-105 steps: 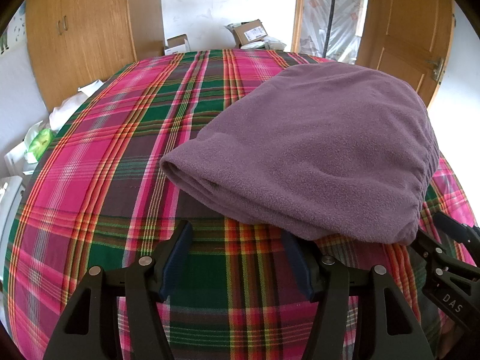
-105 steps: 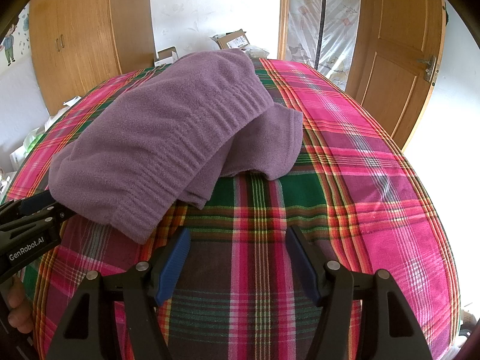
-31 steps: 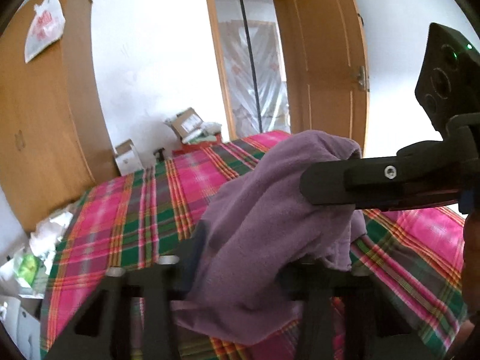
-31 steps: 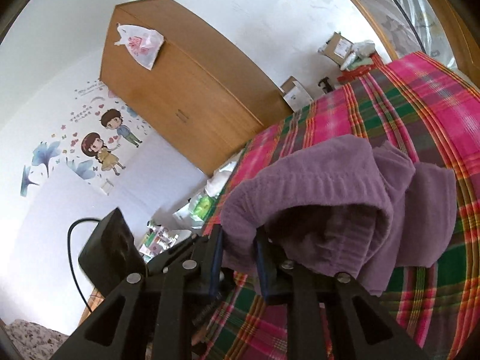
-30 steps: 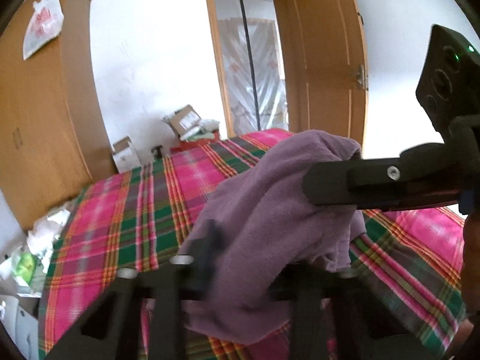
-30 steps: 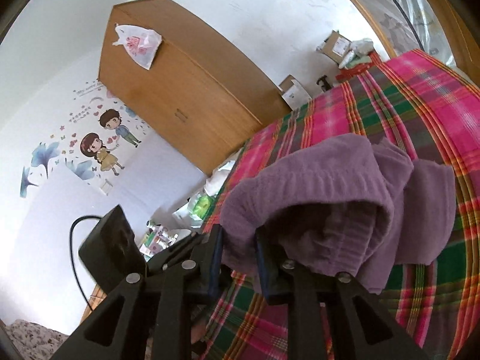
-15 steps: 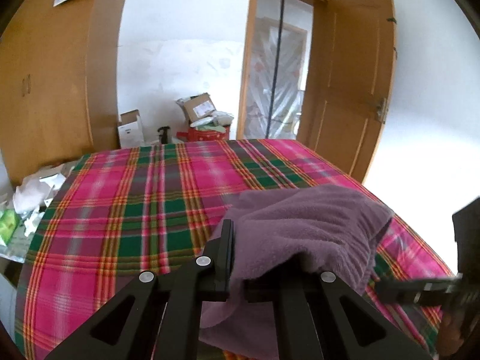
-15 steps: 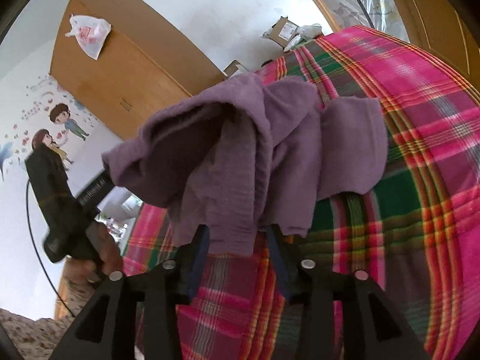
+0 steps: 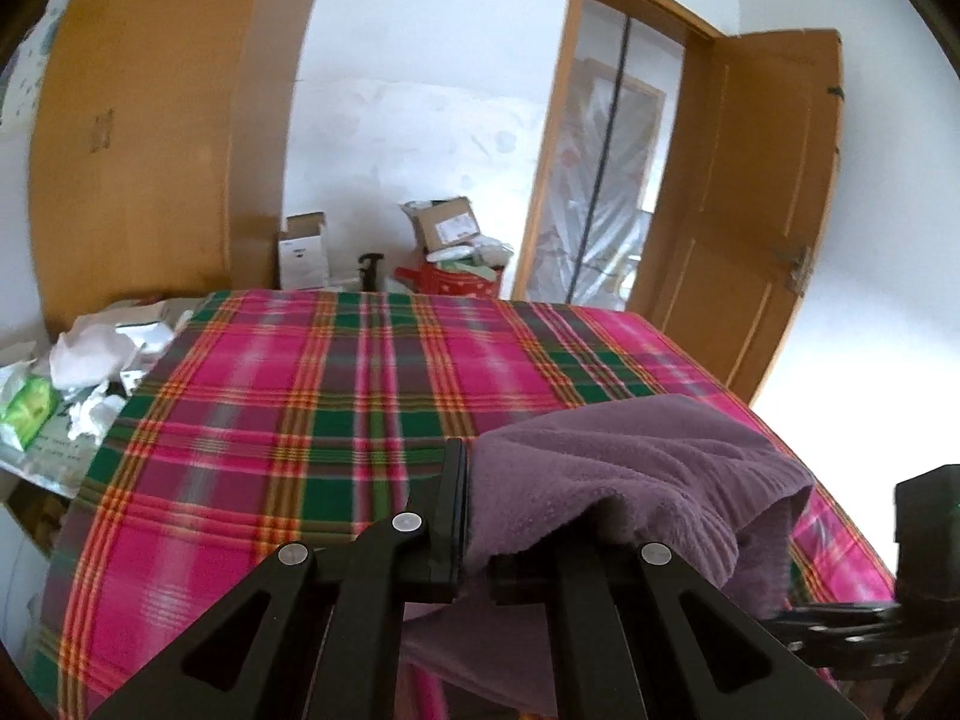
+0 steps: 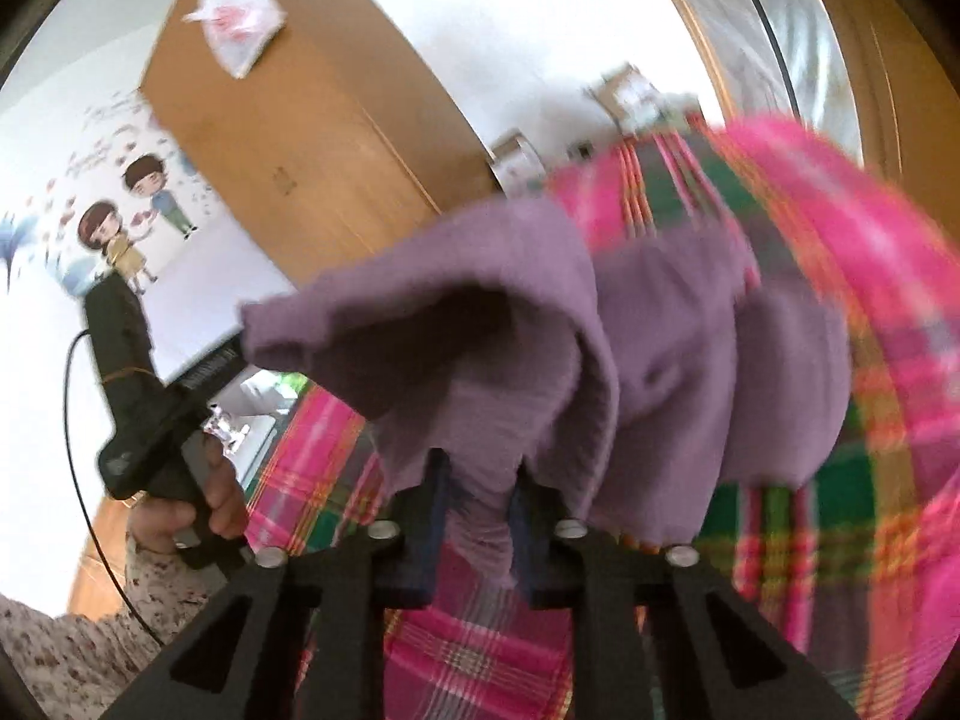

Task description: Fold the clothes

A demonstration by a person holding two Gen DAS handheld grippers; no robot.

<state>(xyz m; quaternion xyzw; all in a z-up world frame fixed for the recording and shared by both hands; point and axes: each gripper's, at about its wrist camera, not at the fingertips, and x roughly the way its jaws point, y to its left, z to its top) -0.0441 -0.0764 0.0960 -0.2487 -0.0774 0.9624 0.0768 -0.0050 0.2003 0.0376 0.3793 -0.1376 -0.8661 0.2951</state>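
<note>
A purple fleece garment (image 9: 636, 468) hangs between my two grippers above the plaid bed (image 9: 312, 396). My left gripper (image 9: 474, 516) is shut on one edge of it; the cloth drapes over the right finger and hides it. In the right wrist view my right gripper (image 10: 480, 516) is shut on another edge of the garment (image 10: 660, 360), which bunches and droops toward the bed (image 10: 870, 276). The left gripper's body (image 10: 144, 396) and the hand holding it show at the left, with the garment's far corner in its jaws.
A wooden wardrobe (image 9: 156, 138) stands at the far left, an open wooden door (image 9: 762, 210) at the far right. Cardboard boxes (image 9: 444, 228) sit on the floor beyond the bed. Crumpled paper and packets (image 9: 90, 366) lie left of the bed.
Both grippers went from open beside the folded garment to shut on it and lifted it off the bed. In the last half second the right gripper swung, blurring its view.
</note>
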